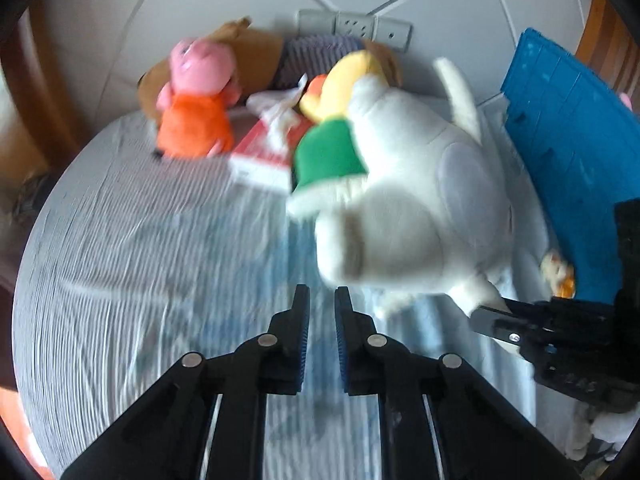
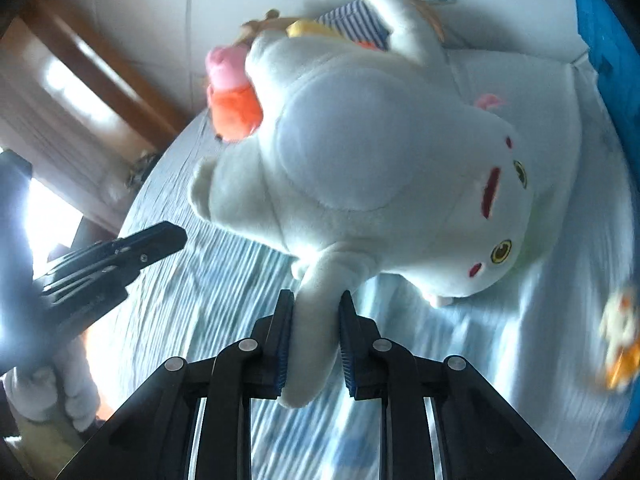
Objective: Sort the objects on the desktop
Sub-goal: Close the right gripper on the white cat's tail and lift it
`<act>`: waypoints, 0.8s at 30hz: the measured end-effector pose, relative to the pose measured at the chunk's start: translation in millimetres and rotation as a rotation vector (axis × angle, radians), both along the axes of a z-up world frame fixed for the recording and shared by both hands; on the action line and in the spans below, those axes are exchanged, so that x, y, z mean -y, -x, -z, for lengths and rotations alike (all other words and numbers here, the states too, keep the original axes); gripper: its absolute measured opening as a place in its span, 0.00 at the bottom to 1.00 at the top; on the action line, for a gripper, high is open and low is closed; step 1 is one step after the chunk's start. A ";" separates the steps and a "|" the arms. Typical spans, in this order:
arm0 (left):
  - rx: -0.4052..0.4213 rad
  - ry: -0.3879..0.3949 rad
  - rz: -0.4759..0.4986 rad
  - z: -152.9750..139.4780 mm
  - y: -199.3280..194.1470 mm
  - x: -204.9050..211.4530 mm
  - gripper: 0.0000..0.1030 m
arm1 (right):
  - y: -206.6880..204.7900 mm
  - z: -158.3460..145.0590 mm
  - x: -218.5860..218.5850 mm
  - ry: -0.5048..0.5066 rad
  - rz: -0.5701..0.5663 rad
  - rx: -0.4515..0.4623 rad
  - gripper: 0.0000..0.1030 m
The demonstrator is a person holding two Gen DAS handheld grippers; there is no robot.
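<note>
A big white plush cat (image 1: 416, 200) hangs above the striped tablecloth (image 1: 140, 248); in the right wrist view its face (image 2: 400, 168) points right. My right gripper (image 2: 314, 312) is shut on one of its paws and shows at the right edge of the left wrist view (image 1: 492, 320). My left gripper (image 1: 322, 308) is nearly shut and empty, below and left of the cat; it appears in the right wrist view (image 2: 160, 240). A pink pig plush in an orange dress (image 1: 196, 100) and a yellow plush with a green body (image 1: 336, 120) sit at the back.
A blue crate (image 1: 568, 152) stands at the right, a small orange-and-white toy (image 1: 558, 272) by its base. A red-and-white box with a white plastic bag (image 1: 264, 148), a brown paper bag (image 1: 248, 60) and a wall socket strip (image 1: 356, 28) are at the back.
</note>
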State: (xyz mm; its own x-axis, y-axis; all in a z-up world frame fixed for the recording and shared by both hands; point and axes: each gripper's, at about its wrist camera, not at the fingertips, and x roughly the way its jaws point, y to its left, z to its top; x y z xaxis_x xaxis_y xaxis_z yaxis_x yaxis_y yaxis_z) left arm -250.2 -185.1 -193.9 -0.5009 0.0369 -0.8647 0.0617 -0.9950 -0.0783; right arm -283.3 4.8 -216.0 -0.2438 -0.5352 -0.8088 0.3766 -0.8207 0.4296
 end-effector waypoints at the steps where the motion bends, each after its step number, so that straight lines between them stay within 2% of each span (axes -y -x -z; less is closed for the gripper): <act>1: 0.001 0.001 0.001 0.7 -7.2 1.0 0.12 | -9.5 2.3 0.3 -0.001 0.002 0.011 0.21; 4: 0.007 0.006 0.007 2.1 -22.1 -0.2 0.14 | -32.3 9.1 -3.7 -0.010 0.017 0.033 0.21; 5: 0.015 0.008 0.010 4.1 -25.0 -0.6 0.23 | -40.1 10.9 -6.0 -0.012 0.024 0.037 0.21; 6: 0.026 0.009 0.010 7.1 -27.5 -0.7 0.37 | -47.1 11.5 -8.9 -0.010 0.033 0.038 0.21; 7: 0.037 0.011 0.011 10.1 -30.1 -0.8 0.45 | -53.3 10.8 -12.2 -0.004 0.044 0.035 0.25; 8: 0.042 0.011 0.010 12.8 -32.1 -1.6 0.62 | -57.3 9.8 -15.9 0.002 0.058 0.029 0.28; 9: 0.044 0.008 0.008 15.2 -33.6 -2.9 0.76 | -59.1 8.0 -19.0 0.010 0.072 0.022 0.36; 10: 0.045 0.005 0.006 17.6 -35.2 -4.3 0.80 | -61.6 6.2 -21.2 0.012 0.083 0.013 0.44; 15: 0.070 0.006 -0.042 32.6 -41.4 -5.9 0.80 | -67.6 -3.7 -36.9 -0.007 0.138 -0.038 0.51; 17: 0.075 -0.010 -0.065 37.8 -41.7 -6.2 0.80 | -61.3 -7.3 -46.4 -0.019 0.166 -0.053 0.65; 18: 0.079 -0.015 -0.079 40.5 -40.9 -6.9 0.80 | -55.5 -6.0 -46.8 -0.026 0.178 -0.058 0.77; 19: 0.083 -0.019 -0.090 43.2 -39.6 -8.2 0.80 | -49.7 -4.8 -47.3 -0.032 0.190 -0.063 0.85; 24: 0.100 -0.033 -0.136 55.2 -31.3 -15.5 0.80 | -21.9 2.3 -58.3 -0.034 0.189 -0.063 0.85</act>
State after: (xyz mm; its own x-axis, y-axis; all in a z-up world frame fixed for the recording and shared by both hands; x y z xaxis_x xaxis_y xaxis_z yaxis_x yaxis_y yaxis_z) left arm -218.9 -169.6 -249.2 -0.4145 0.0039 -0.9101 0.2046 -0.9740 -0.0973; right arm -261.4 63.2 -218.4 -0.3881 -0.4479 -0.8055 0.2402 -0.8929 0.3807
